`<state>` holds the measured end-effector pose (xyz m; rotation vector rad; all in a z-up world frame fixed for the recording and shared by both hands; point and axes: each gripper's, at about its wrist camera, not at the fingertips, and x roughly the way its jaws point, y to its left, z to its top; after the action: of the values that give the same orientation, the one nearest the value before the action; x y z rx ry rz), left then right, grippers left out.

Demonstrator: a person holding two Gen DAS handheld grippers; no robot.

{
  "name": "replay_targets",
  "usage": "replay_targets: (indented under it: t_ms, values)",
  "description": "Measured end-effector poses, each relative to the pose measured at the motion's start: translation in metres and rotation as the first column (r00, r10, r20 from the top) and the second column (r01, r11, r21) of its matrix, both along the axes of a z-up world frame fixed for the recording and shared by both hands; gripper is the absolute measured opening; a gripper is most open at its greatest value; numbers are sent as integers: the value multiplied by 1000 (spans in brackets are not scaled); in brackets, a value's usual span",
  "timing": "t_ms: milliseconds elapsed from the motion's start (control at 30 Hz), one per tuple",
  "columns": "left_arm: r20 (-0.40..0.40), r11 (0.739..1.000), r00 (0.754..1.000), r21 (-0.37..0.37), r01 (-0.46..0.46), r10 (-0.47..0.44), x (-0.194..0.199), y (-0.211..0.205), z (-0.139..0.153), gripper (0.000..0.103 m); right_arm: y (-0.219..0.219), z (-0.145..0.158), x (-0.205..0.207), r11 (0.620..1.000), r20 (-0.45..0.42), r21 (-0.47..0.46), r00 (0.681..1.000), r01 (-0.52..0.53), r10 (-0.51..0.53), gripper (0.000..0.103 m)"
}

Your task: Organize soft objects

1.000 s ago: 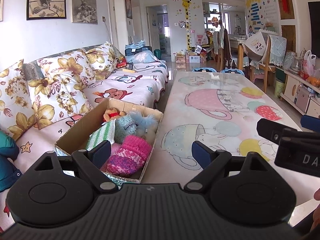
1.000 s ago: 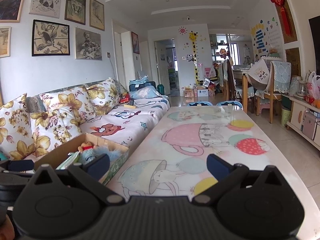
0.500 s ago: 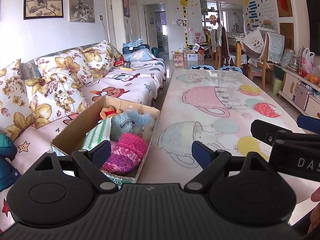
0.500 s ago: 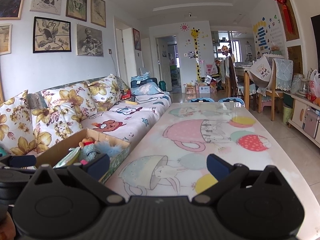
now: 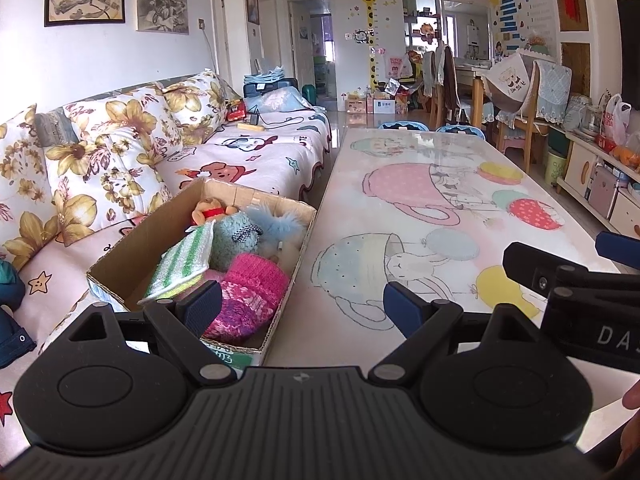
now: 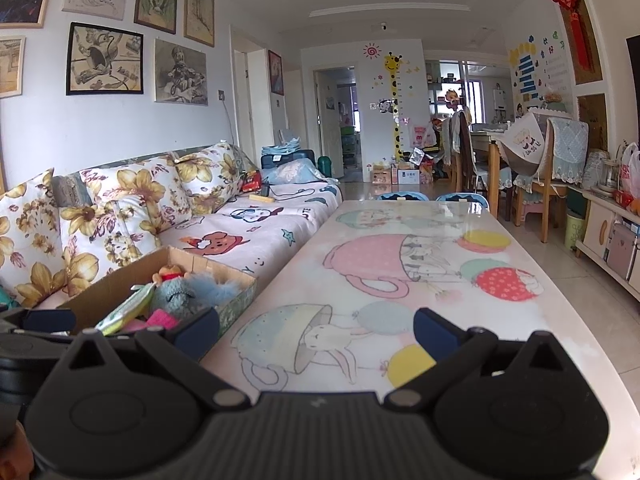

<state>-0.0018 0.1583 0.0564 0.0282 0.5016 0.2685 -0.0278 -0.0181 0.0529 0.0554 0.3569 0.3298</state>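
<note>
A cardboard box (image 5: pixel 160 224) sits on the sofa seat beside the table's left edge. Inside lie a pink knitted hat (image 5: pixel 250 292), a green striped cloth (image 5: pixel 182 260), a teal plush (image 5: pixel 234 236), a fluffy blue toy (image 5: pixel 280 226) and a small orange plush (image 5: pixel 210 212). My left gripper (image 5: pixel 302 308) hovers open and empty over the box's near right corner. Over the table's near end, my right gripper (image 6: pixel 316 330) is open and holds nothing. The same box (image 6: pixel 232 300) shows at its left. The right gripper's body (image 5: pixel 576 292) appears at the right of the left wrist view.
A long table (image 5: pixel 436 216) with cartoon cup prints stretches ahead. The sofa (image 5: pixel 248 160) with flowered cushions (image 5: pixel 116 148) runs along the left wall. Chairs (image 6: pixel 532 160) and a low cabinet (image 6: pixel 612 228) stand at the right. A dark blue fabric item (image 5: pixel 8 320) lies at the far left.
Both grippers have drifted a little; the left wrist view has shifted slightly left and lower toward the box. Both stay open and empty.
</note>
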Motion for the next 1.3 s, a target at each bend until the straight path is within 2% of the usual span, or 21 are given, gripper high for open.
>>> replay_targets:
  t_ms: [300,1300]
  values:
    - [-20,1000,1000,-14,5,-6,5,1,-4,103,-1,-7,8,1000,-23,-5,1000,2,-2,102]
    - [-24,1000,1000,-15,9,-9,9,0,-4,103,4,-12,16,999,-8,-44,1000,5,-6,102]
